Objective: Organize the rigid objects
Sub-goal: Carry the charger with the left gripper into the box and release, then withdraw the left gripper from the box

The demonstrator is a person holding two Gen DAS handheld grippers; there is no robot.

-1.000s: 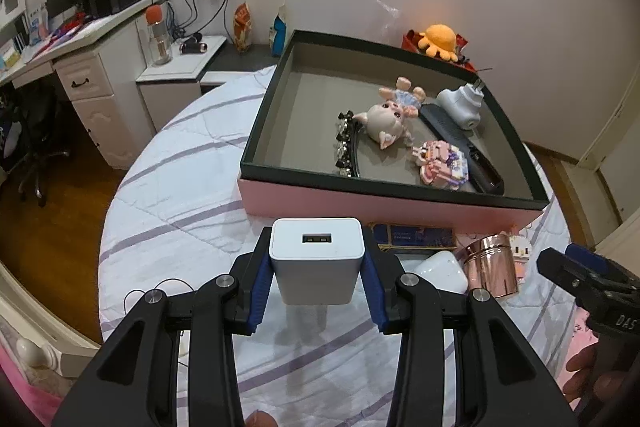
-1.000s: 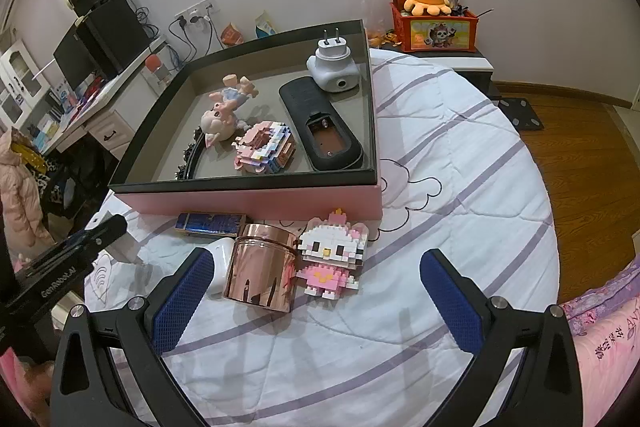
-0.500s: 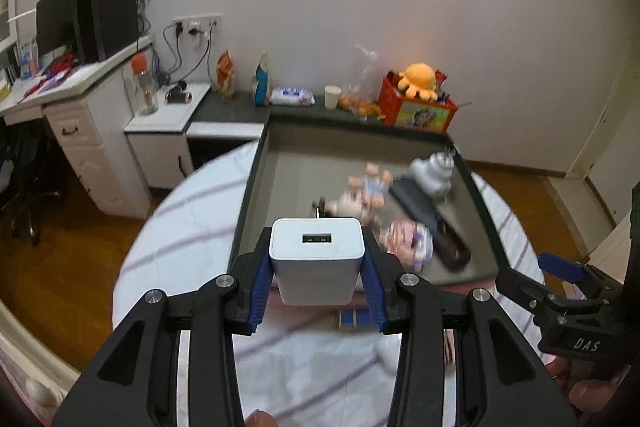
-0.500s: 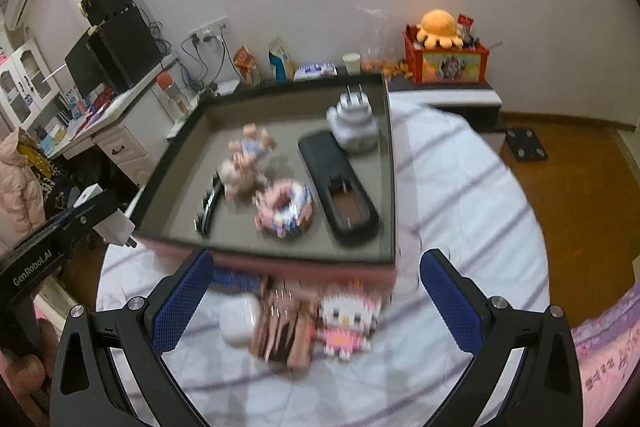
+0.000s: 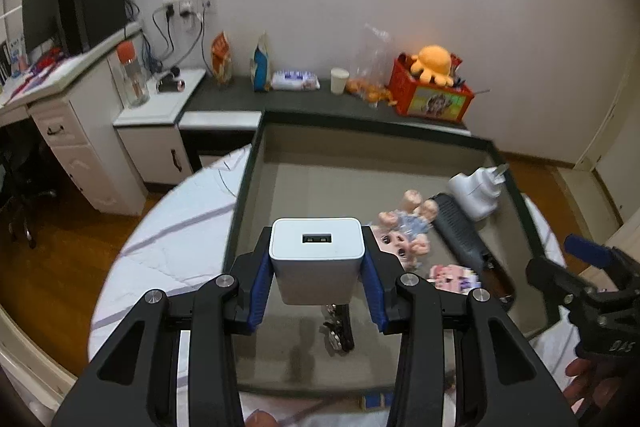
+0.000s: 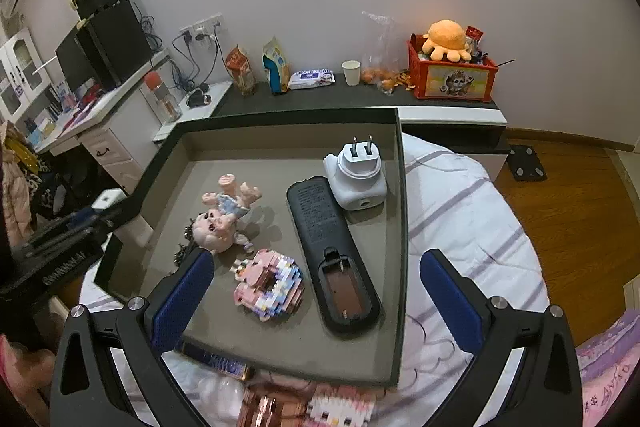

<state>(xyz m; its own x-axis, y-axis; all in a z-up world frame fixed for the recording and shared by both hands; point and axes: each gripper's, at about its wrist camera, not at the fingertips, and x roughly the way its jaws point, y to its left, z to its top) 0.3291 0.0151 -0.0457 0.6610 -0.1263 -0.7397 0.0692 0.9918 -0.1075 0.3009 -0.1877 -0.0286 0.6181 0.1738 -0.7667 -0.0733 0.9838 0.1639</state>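
Charger (image 5: pixel 316 259) sits clamped in the left tongs (image 5: pixel 316 283) above the tray (image 6: pixel 400 227), near its 7 o'clock corner; right tongs (image 6: pixel 316 291) gape wide, empty. Doll, remote, plug and block toy already lie inside; the copper tin (image 6: pixel 264 407) and others wait outside at 6 o'clock.

White USB charger cube (image 5: pixel 317 259): port face toward camera, centre of left-wrist frame, clamped between blue pads, held above tray floor. Shallow tray (image 6: pixel 401 227): dark rim, grey-brown floor, fills middle of right-wrist frame. Inside: white plug adapter (image 6: pixel 357 175), prongs up, upper right, touching top end of black remote (image 6: pixel 332 255), which lies back-up, battery bay open, running toward lower right. Pig-faced doll (image 6: pixel 224 217) on its side, centre left. Pink brick-built donut (image 6: pixel 270 283) flat, lower centre. Dark chain-like piece (image 5: pixel 338 327) on floor, lower centre of left-wrist frame. Outside tray, bottom edge of right-wrist frame, blurred: copper cylinder (image 6: pixel 268 409), pink-white brick figure (image 6: pixel 340 407), dark blue flat item (image 6: pixel 216 361).
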